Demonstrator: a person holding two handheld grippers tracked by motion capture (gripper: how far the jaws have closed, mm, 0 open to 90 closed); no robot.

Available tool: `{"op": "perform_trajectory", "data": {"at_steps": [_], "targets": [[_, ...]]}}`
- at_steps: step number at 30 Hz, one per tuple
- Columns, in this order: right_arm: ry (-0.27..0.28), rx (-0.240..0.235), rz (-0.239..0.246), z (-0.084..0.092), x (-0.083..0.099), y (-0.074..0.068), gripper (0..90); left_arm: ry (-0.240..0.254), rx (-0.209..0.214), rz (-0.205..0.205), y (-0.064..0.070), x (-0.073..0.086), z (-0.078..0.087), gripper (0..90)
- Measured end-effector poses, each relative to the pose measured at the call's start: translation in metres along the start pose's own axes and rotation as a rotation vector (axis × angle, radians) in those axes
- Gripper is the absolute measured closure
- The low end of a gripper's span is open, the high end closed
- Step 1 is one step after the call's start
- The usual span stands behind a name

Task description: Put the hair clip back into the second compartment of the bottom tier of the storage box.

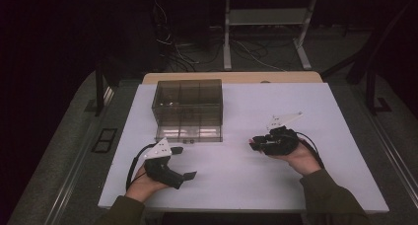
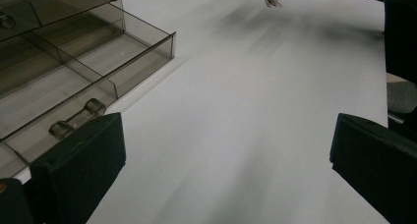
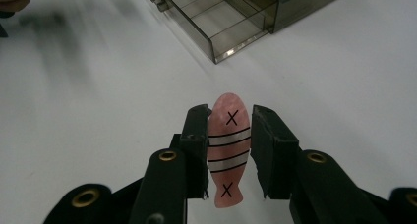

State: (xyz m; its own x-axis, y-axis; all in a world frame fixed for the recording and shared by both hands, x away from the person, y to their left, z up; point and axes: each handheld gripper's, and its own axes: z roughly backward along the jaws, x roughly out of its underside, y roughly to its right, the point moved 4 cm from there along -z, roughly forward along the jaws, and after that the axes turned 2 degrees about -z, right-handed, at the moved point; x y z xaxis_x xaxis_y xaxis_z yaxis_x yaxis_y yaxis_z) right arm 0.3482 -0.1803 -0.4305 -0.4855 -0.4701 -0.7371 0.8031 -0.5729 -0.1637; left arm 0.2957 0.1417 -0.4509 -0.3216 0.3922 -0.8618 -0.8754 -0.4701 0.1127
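Two tongs over the white counter (image 1: 276, 101): right tongs (image 3: 230, 145) pinching a pink fish-shaped piece (image 3: 227, 155), best carried level to the open drawer (image 2: 88, 81) of the smoky organizer (image 1: 188, 109); left tongs (image 2: 221, 160) spread, empty.

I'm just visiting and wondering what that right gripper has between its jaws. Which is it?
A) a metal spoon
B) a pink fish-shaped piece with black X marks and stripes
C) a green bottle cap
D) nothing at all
B: in the right gripper view, the right gripper has its jaws pressed on either side of a pink fish-shaped piece with two black X marks and white bands edged in black.
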Motion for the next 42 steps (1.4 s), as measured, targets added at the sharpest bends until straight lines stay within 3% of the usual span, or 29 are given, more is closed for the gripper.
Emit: {"op": "perform_trajectory", "data": {"at_steps": [42], "targets": [[0.028, -0.064, 0.036, -0.049, -0.05, -0.011, 67.3, 0.001, -0.004, 0.01, 0.0, 0.0, 0.001, 0.0]]}}
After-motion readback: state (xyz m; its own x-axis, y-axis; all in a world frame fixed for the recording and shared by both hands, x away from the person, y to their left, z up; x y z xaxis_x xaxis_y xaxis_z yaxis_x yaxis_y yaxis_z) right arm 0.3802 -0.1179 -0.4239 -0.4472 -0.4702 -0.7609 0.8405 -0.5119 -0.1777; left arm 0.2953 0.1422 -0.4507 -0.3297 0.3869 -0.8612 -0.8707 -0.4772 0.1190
